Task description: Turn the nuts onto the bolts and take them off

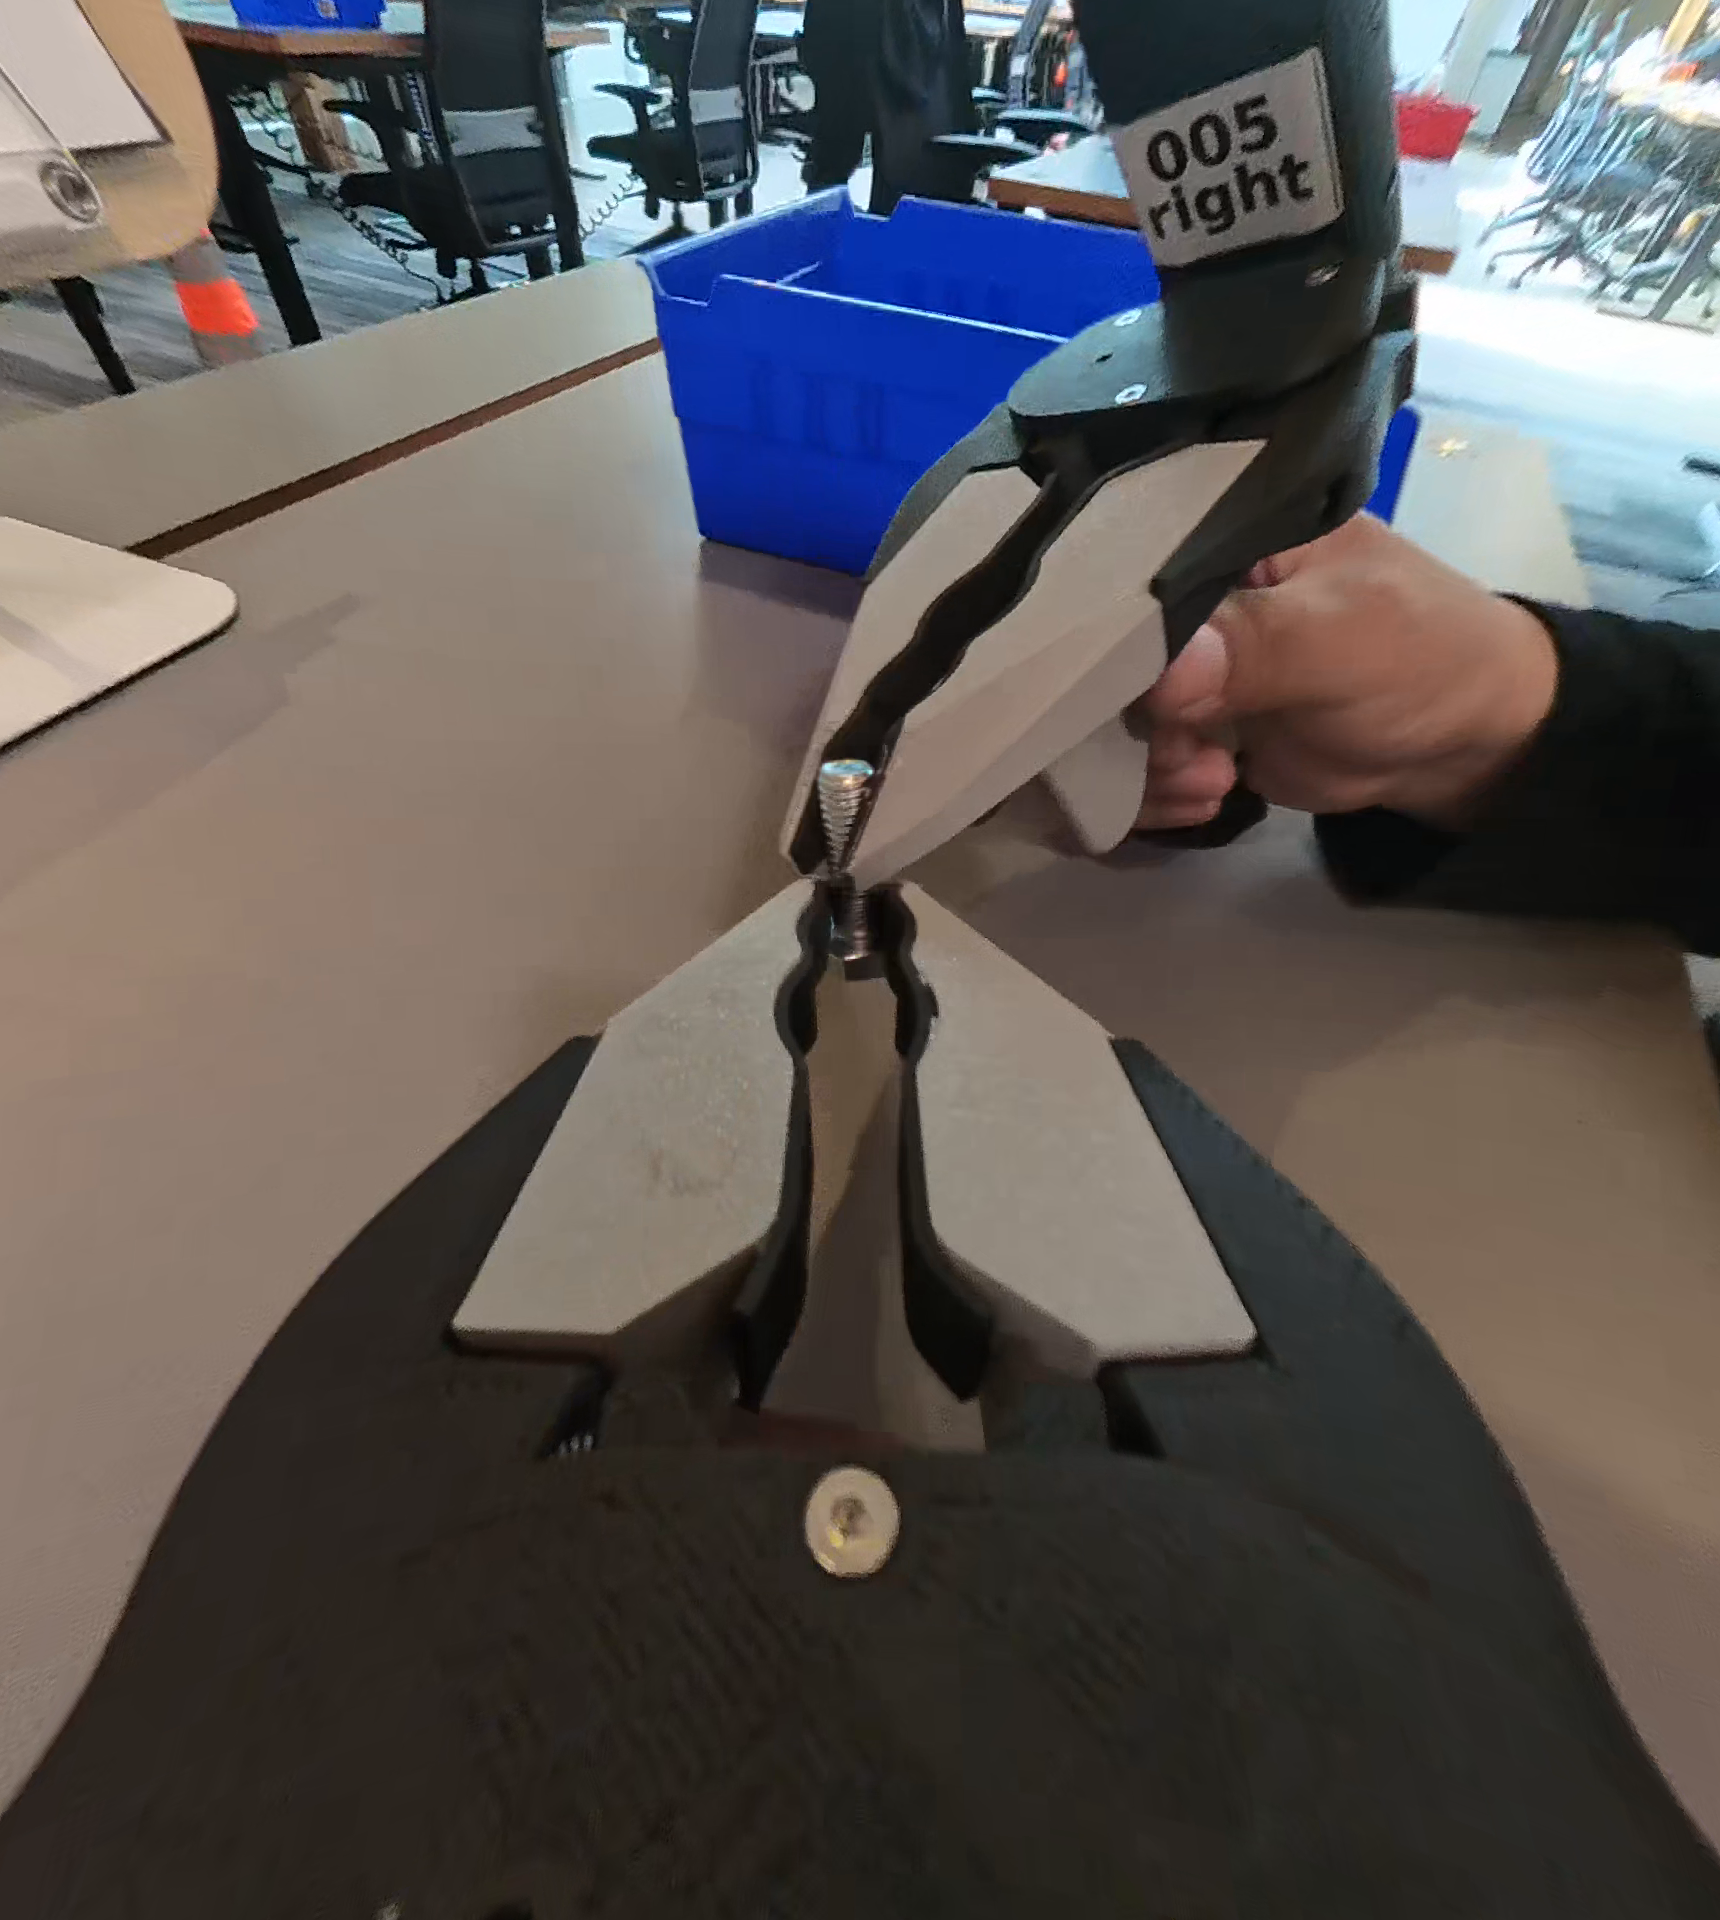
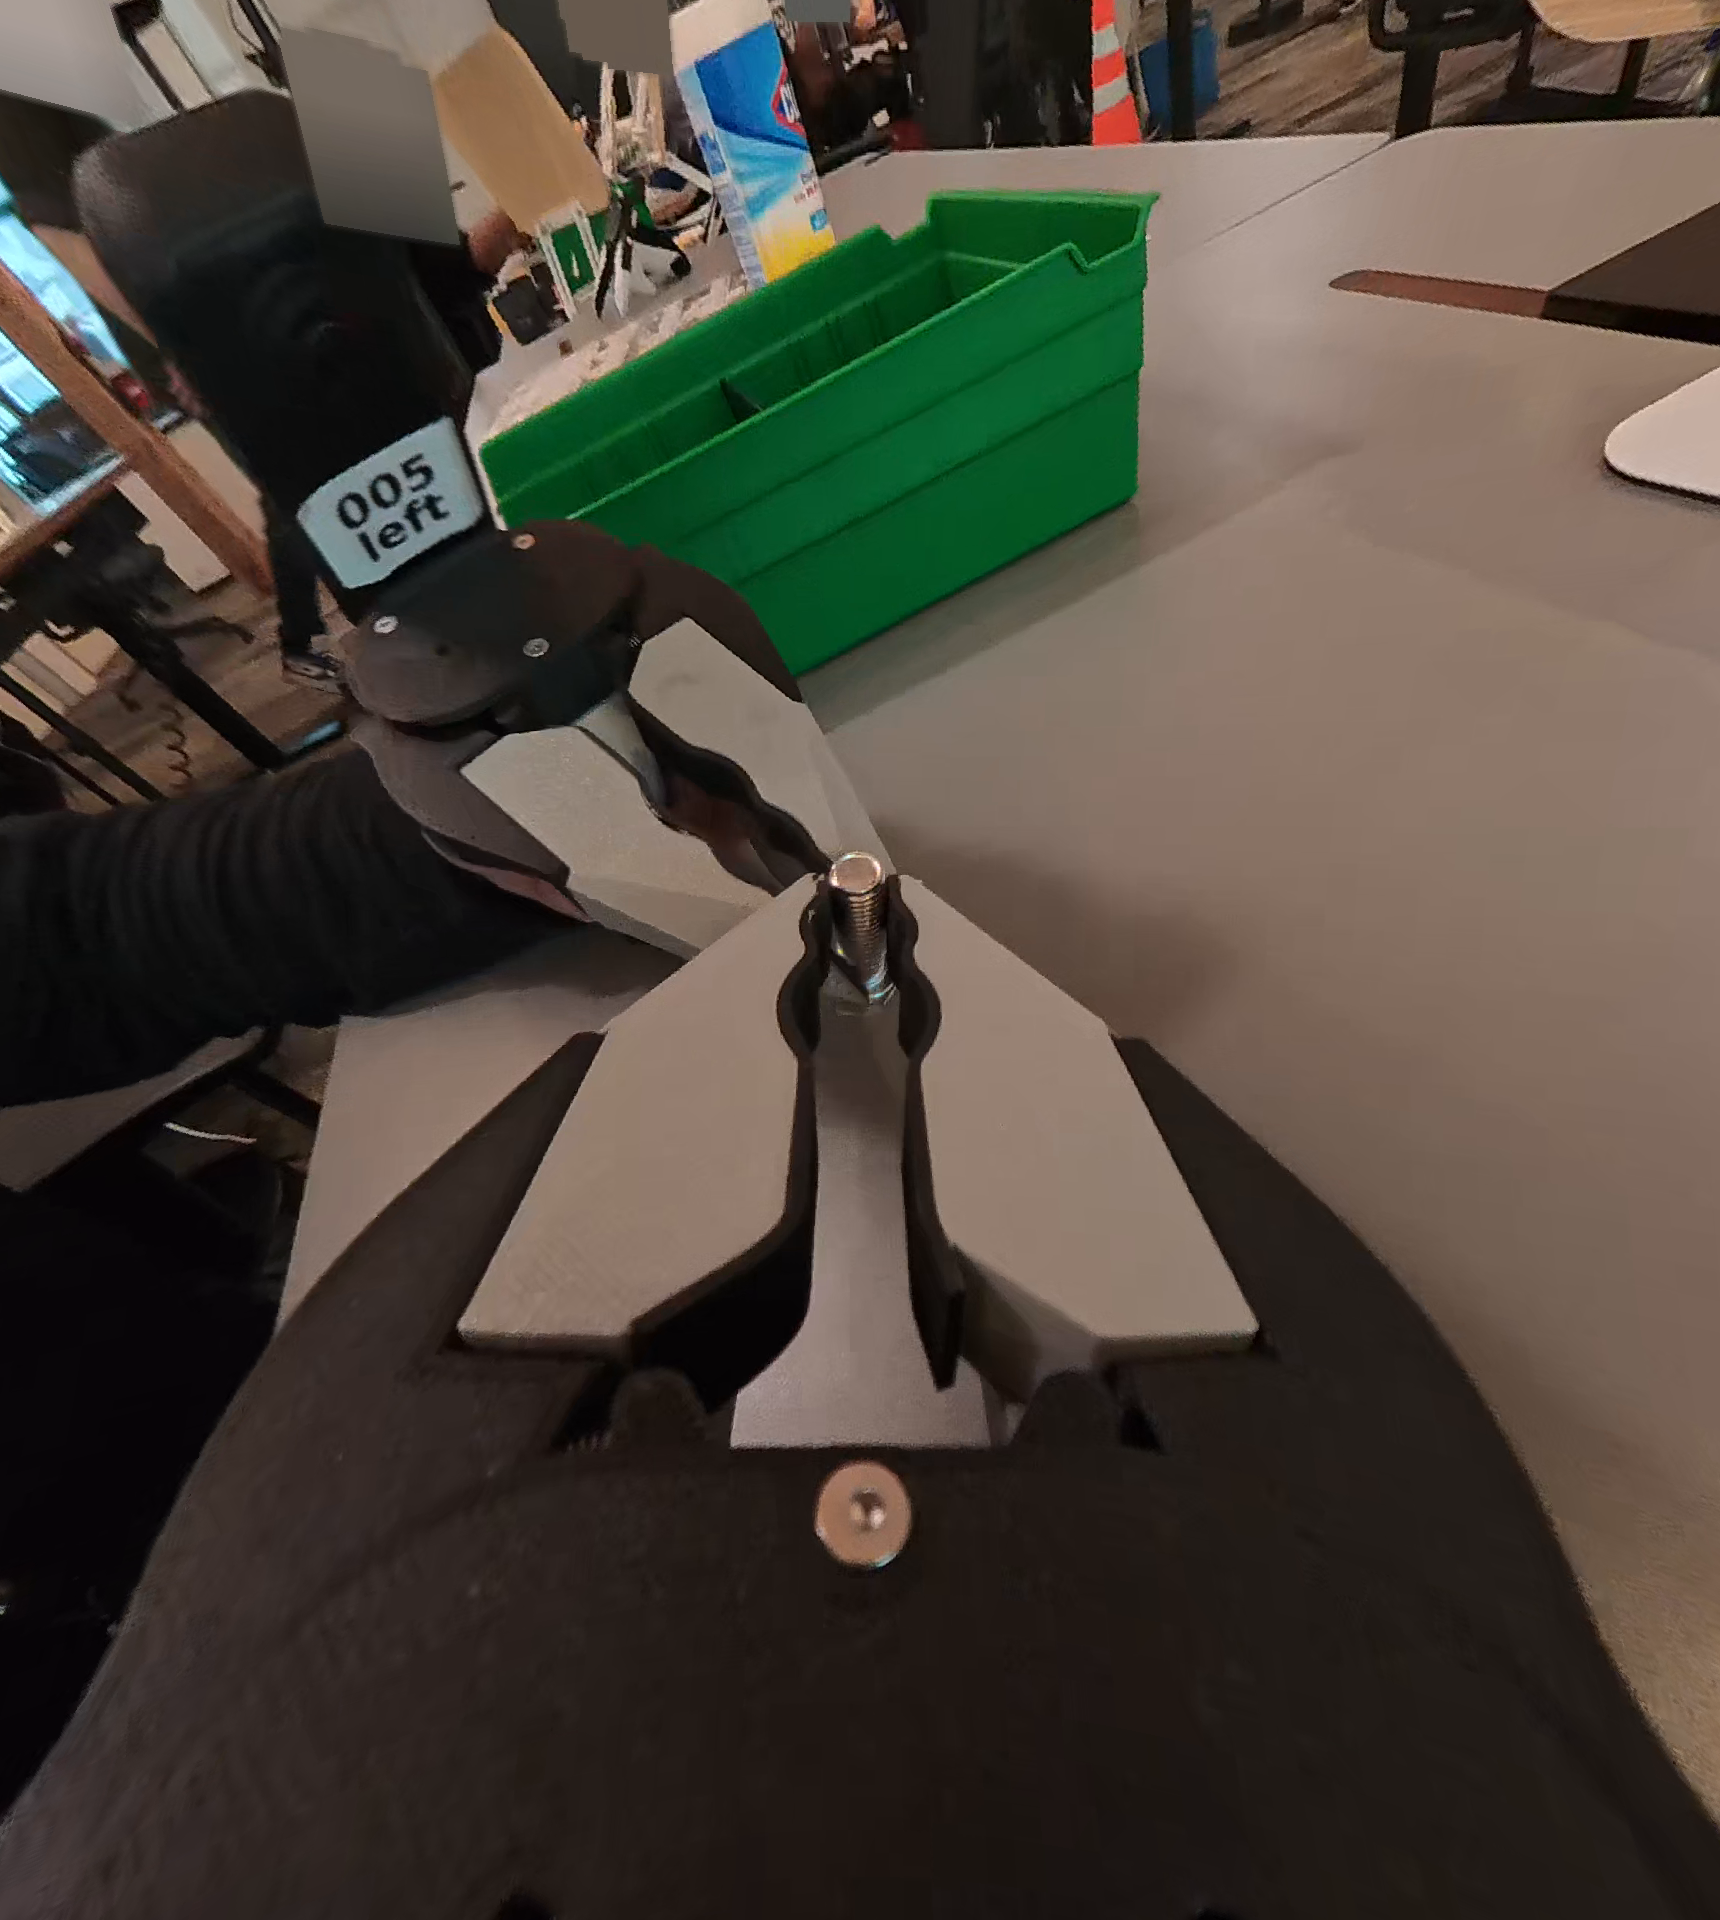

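Above table (image 1: 420,727): R tongs (image 1: 830,862) grip bolt (image 1: 843,805), L tongs (image 1: 851,925) grip nut (image 1: 848,940); tagged

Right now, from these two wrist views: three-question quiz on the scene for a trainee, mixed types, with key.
1. True or false: the right gripper is open.
2. Which bin stands beyond the left gripper in the left wrist view? A green, B blue, C red.
3. Fill in: both grippers are closed on the same ___.
Key: 1 false, it is shut on the bolt. 2 B, the blue bin. 3 bolt.
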